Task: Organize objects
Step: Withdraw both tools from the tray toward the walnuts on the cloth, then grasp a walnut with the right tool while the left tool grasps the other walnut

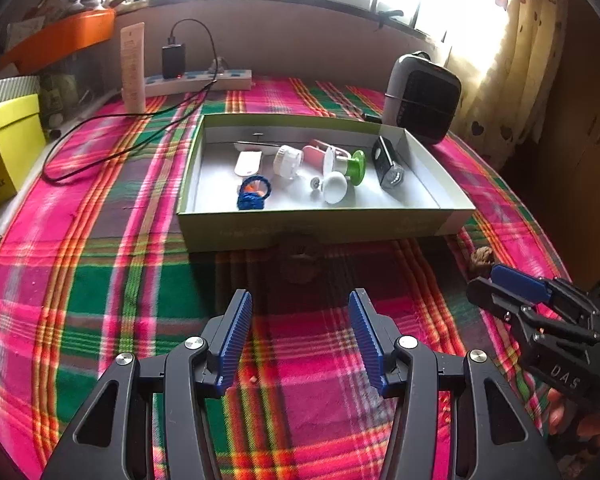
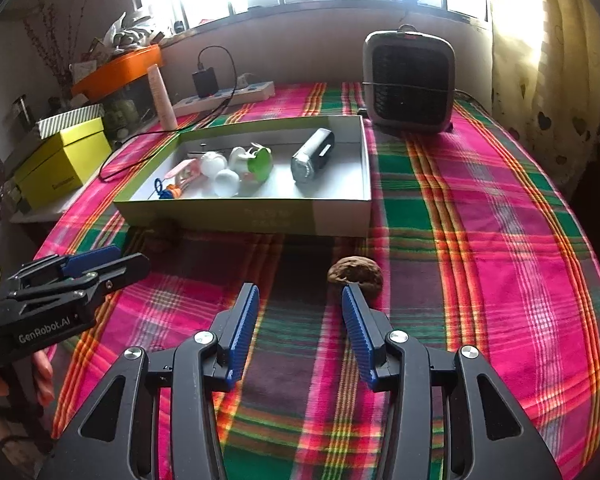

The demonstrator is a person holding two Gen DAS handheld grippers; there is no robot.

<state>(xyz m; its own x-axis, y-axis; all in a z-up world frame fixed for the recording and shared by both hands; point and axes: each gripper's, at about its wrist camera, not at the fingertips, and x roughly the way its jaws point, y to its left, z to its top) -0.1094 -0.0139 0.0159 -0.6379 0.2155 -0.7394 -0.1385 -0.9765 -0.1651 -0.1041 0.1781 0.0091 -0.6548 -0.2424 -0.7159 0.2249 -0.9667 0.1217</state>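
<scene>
Left gripper [image 1: 300, 312]: jaws apart, nothing between the blue pads, I'm hovering it over the plaid cloth [image 1: 100, 280] just short of the box.
Right gripper [image 2: 300, 306]: jaws wide, empty; its right pad's tip sits just in front of a walnut.
Near walnut [image 2: 356, 274]: loose on the cloth, outside the box, not gripped.
Second walnut [image 1: 298, 256]: on the cloth, right against the box's front wall.
Box [image 1: 320, 226]: shallow, green-sided, open, middle of the table.
Inside it: blue ring [image 1: 254, 194], white cap [image 1: 335, 187], green-and-white piece [image 1: 354, 167], pink item [image 1: 314, 154], black-and-silver device [image 1: 388, 164].
Behind: grey fan heater [image 2: 410, 80], power strip [image 1: 198, 80] with charger plugged in.
Far left: yellow box [image 1: 8, 148].
</scene>
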